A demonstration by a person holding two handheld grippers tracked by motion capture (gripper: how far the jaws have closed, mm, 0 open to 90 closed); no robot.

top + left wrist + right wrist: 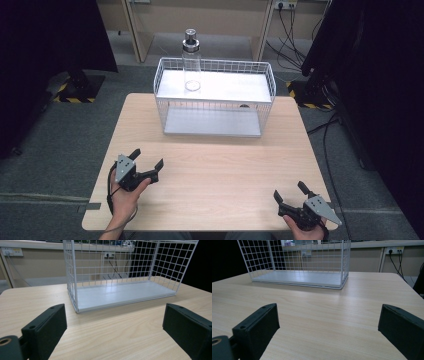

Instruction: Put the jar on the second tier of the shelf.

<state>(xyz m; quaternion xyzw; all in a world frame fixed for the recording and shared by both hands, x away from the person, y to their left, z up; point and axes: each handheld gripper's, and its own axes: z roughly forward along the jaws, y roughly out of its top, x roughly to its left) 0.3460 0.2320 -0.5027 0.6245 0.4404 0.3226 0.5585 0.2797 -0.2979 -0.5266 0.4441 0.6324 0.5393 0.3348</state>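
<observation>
From high up, you hold the left tongs (148, 158) near the left front of the bench (215, 170), and they are spread wide with nothing in them. Your right tongs (289, 192) sit at the near right corner, spread wide too. Your right hand (306, 231) is cut off by the bottom edge. At the far side of the bench stands a white wire rack (215, 97). Its long side runs left to right, and its open front faces you. A clear bottle (191, 62) with a dark cap stands straight up on the rack's top shelf, at the far left end.

In the left gripper view, the left tongs (115, 322) are spread, with bare bench (120, 332) between them. The rack (120, 292) is close ahead, but its top is cut off. Wall plugs and cables behind it are hard to make out.

In the right gripper view, the right tongs (328, 325) are spread over the bench (324, 315). The rack (299, 277) sits farther off to the left, its top cut off again.
</observation>
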